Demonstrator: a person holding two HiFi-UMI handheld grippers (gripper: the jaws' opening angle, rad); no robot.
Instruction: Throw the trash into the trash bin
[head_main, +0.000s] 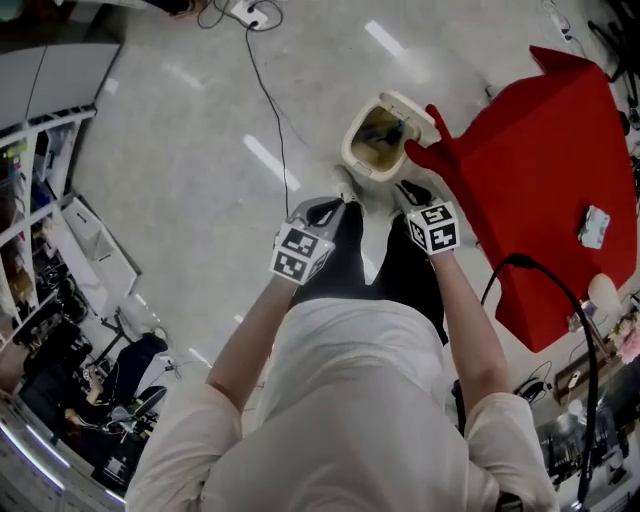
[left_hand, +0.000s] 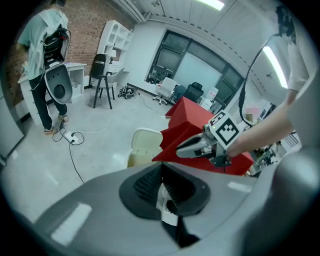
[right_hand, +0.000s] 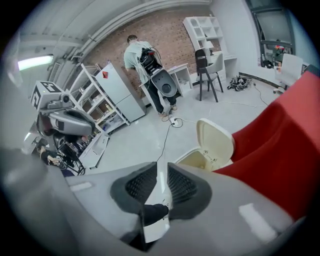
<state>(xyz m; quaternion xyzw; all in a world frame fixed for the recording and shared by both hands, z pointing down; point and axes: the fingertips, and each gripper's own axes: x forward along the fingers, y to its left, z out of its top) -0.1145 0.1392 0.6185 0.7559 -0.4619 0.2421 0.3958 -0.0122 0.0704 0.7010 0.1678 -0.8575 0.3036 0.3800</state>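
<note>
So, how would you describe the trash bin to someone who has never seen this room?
Find the big red table at the right of the head view. At its left corner, on the pale grey floor just ahead of the person, stands the trash bin. It is the only small cream container there, with its lid flipped open.

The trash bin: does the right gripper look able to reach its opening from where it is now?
Probably yes. The trash bin, lid open, stands just ahead of the right gripper, with nothing between them. A corner of the red cloth comes up to its rim but leaves the opening uncovered.
</note>
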